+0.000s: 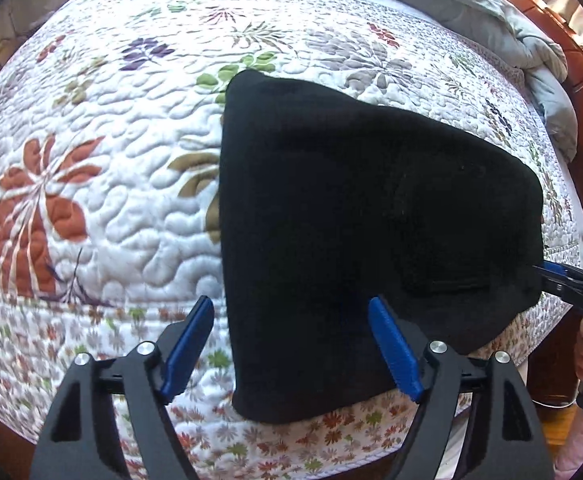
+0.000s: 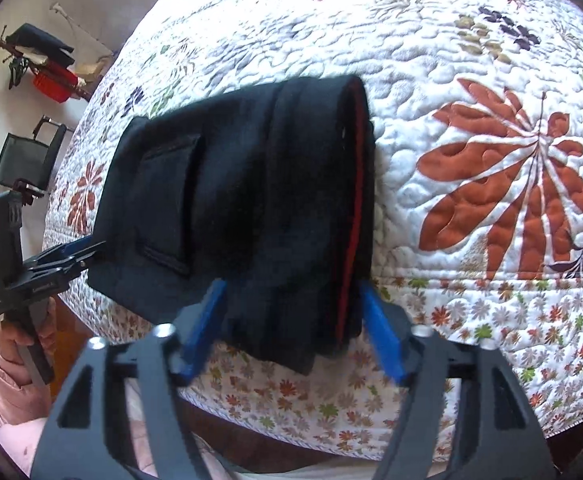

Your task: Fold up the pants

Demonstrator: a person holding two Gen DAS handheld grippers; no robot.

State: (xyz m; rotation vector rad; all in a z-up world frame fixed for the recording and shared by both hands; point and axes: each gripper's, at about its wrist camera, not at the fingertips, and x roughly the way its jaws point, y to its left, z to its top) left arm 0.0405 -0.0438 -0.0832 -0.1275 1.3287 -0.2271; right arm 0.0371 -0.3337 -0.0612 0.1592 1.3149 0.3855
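Hardly any writing can be read. In the right wrist view, the black body of the left gripper point(image 2: 79, 258), held at the far left of the scene, carries small pale lettering along its side and a small pale label lower down near the handle; both are too small and blurred to make out. In the left wrist view, the right gripper point(image 1: 559, 276) at the right edge shows raised marks on its black body, also unreadable.

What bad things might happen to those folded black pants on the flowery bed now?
The folded black fabric pants overhang the edge of the white floral quilted bedspread, so they may slide off. The open right gripper straddles the stacked layers and could snag them. The left gripper, also open, could drag a corner loose.
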